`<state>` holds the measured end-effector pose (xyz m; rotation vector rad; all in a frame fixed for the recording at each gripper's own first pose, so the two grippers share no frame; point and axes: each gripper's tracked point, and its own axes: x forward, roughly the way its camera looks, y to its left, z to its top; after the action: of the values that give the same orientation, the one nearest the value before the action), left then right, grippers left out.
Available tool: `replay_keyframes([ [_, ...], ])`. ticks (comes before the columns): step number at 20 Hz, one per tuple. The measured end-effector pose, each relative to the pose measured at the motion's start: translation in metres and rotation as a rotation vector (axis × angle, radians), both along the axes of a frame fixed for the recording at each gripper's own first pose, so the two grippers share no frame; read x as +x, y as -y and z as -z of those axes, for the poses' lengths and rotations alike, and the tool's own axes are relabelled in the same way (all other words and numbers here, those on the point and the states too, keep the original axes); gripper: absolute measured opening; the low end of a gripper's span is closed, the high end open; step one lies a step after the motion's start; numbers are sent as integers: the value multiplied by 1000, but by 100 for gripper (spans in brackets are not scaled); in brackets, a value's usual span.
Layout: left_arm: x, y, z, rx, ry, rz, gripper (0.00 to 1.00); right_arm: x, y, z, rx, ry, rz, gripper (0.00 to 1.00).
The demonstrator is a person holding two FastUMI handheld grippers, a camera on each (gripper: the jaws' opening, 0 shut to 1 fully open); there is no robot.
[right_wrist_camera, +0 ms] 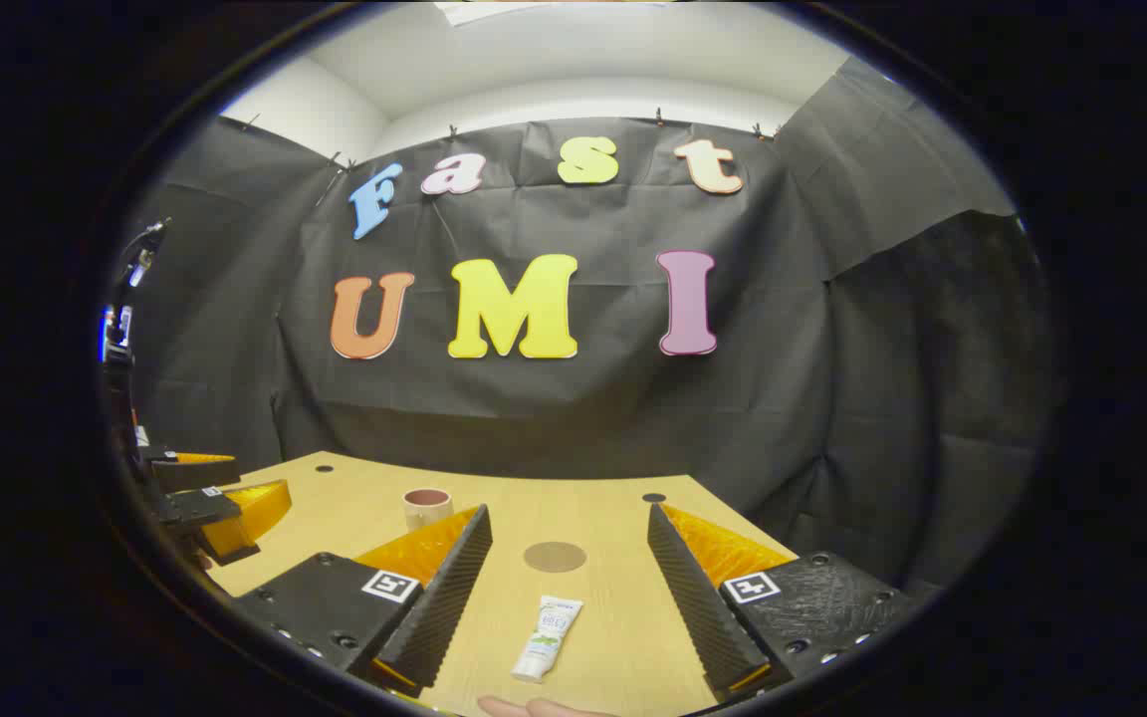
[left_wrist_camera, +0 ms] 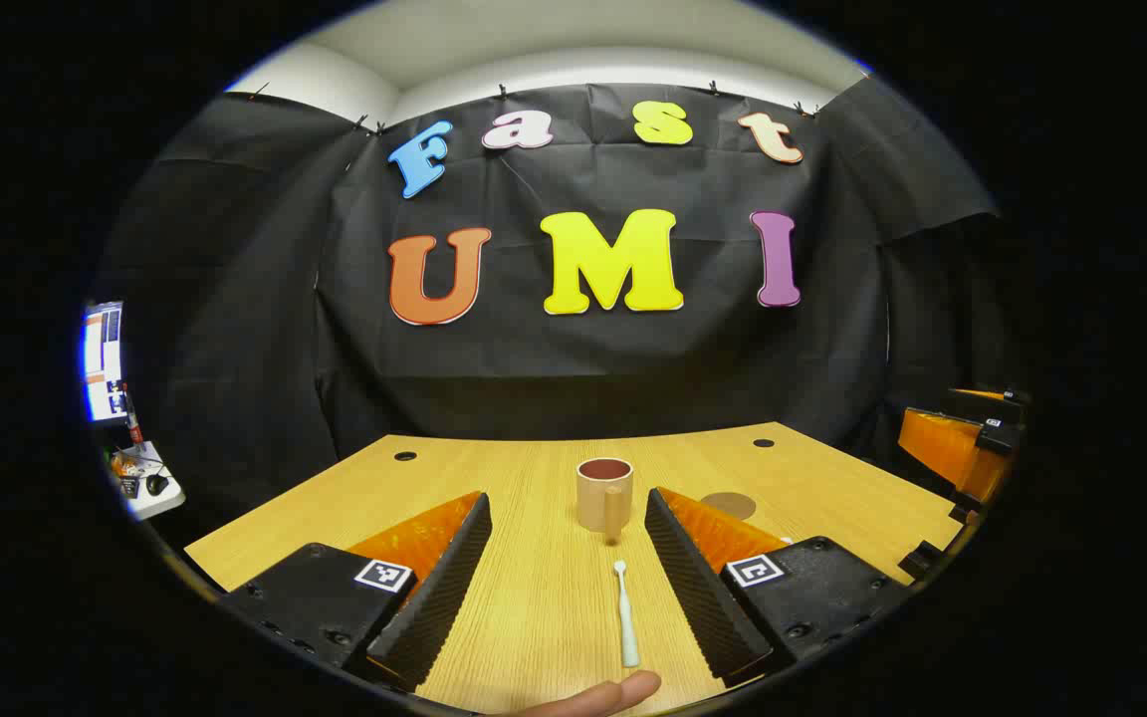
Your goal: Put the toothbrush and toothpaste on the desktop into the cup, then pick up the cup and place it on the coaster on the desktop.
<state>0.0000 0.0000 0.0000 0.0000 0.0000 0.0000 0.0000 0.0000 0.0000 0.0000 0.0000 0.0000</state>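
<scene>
Currently, in the left gripper view, the left claw (left_wrist_camera: pixel 569 588) is held open above the near part of the table (left_wrist_camera: pixel 534 597), nothing between its fingers. The toothbrush (left_wrist_camera: pixel 624 617) is seen lying flat on the table between the fingers, closer to the right one, its head pointing far toward the cup (left_wrist_camera: pixel 603 495). The cup stands upright farther off, just beyond the fingertips. The coaster (left_wrist_camera: pixel 729 505) lies flat to the right of the cup, partly hidden behind the right finger. A fingertip (left_wrist_camera: pixel 603 695) is seen at the near edge. The right claw's side is seen at the far right edge.

In the right gripper view, the right claw (right_wrist_camera: pixel 569 588) is likewise held open and empty above the table. The toothpaste (right_wrist_camera: pixel 548 637) lies flat between its fingers, cap end nearest, tilted slightly. The coaster (right_wrist_camera: pixel 555 556) lies just beyond the toothpaste, apart from it. The cup (right_wrist_camera: pixel 427 509) stands to the far left, partly hidden behind the left finger. The left claw (right_wrist_camera: pixel 210 508) is seen at the left edge.
</scene>
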Motion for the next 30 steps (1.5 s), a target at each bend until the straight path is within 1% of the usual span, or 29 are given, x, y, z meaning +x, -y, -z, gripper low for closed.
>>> replay_keyframes([
  [1, 1, 0, 1, -2, -4, -1, 98, 2, 1, 2, -4, -4, 5, 97],
  [2, 1, -1, 3, 1, -6, -3, 98, 3, 1, 3, -5, -5, 7, 95],
  [3, 2, -2, 3, 8, -6, -7, 98, 5, 1, 3, -5, -4, 8, 95],
  [4, 1, -4, 2, 12, -3, -12, 99, 6, 0, 4, -5, -7, 8, 97],
  [7, 2, -4, 4, 13, -4, -12, 98, 8, -1, 8, -1, -17, 4, 97],
  [8, 3, -2, 5, 12, -6, -10, 98, 8, -1, 8, 1, -19, 2, 95],
  [9, 2, -1, 5, 12, -7, -5, 98, 8, -2, 9, 4, -21, 1, 95],
  [10, 2, 0, 5, 10, -6, 0, 94, 8, -2, 10, 6, -23, 2, 95],
  [11, 1, 0, 4, 8, -2, 1, 98, 9, -3, 10, 6, -23, 0, 95],
  [15, 2, 0, 6, 11, 0, 1, 98, 9, -4, 11, 5, -22, -5, 95],
  [16, 2, 0, 6, 9, 1, 2, 98, 10, -4, 11, 5, -24, -5, 97],
  [17, 3, 1, 6, 9, -1, 3, 94, 10, -3, 12, 5, -27, -4, 97],
  [18, 3, 0, 8, 8, -5, 2, 98, 11, -3, 12, 7, -28, -4, 95],
  [27, 9, 3, 18, -6, -26, 10, 99, 13, -3, 21, 10, -47, -3, 95],
  [30, 24, 6, 37, 8, -61, 26, 98, 16, -1, 29, 11, -63, 0, 95],
])
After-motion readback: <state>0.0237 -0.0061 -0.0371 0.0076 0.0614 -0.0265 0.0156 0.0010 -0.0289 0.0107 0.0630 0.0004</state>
